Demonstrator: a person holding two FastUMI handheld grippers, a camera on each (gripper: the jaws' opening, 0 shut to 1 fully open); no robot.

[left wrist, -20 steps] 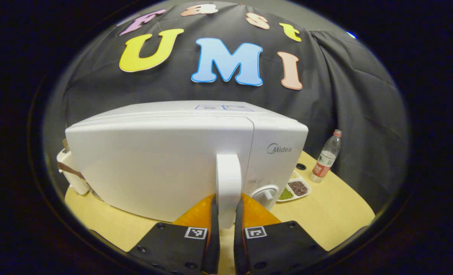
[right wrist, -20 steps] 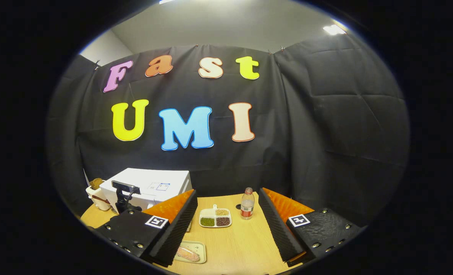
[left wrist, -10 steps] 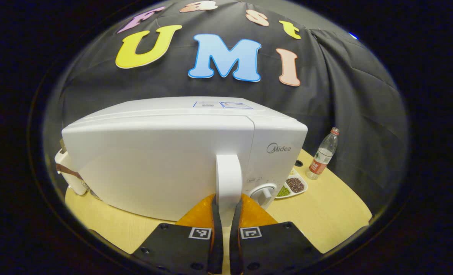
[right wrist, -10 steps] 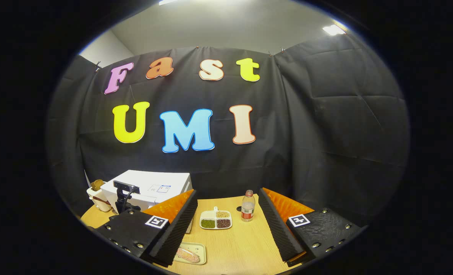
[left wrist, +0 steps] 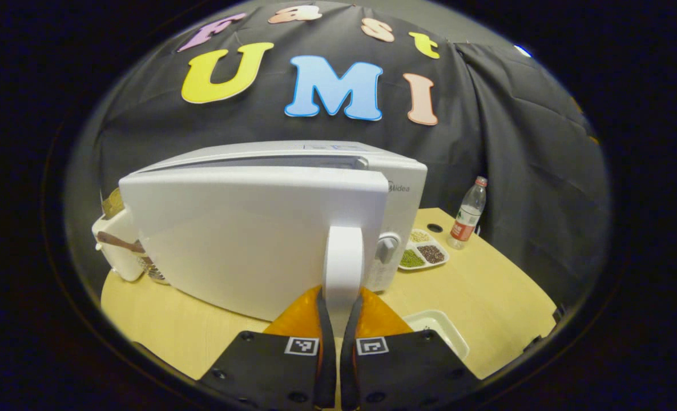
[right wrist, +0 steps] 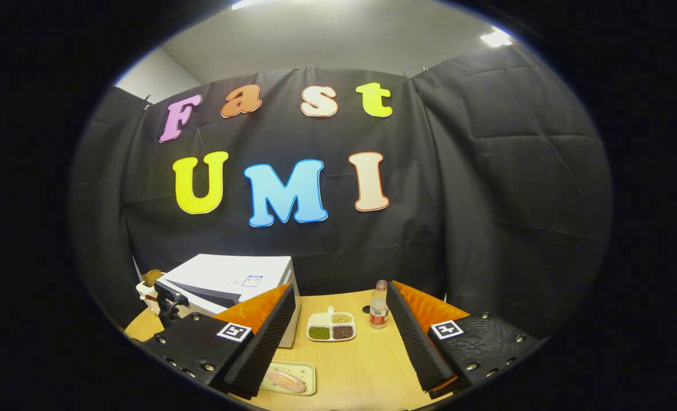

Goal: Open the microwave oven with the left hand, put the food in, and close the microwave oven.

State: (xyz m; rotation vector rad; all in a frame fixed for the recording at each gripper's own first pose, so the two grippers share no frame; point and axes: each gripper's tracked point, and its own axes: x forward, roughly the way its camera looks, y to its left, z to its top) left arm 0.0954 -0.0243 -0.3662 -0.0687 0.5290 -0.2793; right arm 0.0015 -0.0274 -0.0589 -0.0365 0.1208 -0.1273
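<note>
Door (left wrist: 247, 240) hides microwave cavity; right claw (right wrist: 338, 337) finger hides part of food tray (right wrist: 293, 378).

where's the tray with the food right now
In the right gripper view the food tray lies on the table at the bottom, just beside the right tool's left finger, nearer than the divided bean dish and right of the microwave.

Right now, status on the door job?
Left gripper shut on door handle. Door cracked open. Right gripper open, holding nothing. Food waits on tray. Nothing blocking.
</note>
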